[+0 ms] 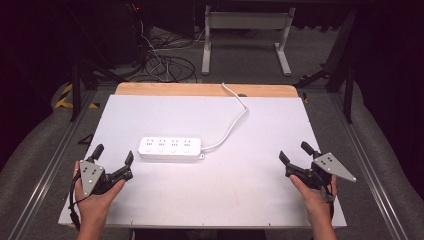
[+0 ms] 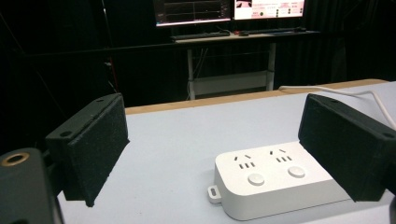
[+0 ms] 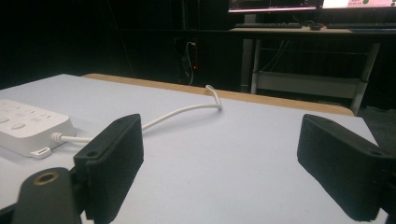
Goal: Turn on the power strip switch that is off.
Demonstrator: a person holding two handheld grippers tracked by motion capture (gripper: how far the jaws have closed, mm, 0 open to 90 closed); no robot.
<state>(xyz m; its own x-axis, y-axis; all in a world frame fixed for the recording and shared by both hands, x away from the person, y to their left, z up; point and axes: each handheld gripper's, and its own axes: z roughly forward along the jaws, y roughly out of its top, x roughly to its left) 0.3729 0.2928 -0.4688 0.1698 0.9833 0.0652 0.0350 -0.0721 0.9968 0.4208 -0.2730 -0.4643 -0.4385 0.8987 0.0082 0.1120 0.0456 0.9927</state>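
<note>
White power strip (image 1: 170, 148) lying flat near the centre of the white table (image 1: 250, 190), long side across, 4 sockets facing up, white cord (image 1: 231, 125) leaving its end at 3 o'clock and curving off toward 1 o'clock over the wooden edge. Left gripper (image 1: 114, 156) at 7 o'clock of the strip, near but apart, jaws spread wide, nothing between them. In the left gripper view, strip (image 2: 275, 184) just ahead. Right gripper (image 1: 295, 153) well apart at 4 o'clock, jaws also spread wide, empty. In the right gripper view, strip (image 3: 28, 128) off at 9 o'clock.
</note>
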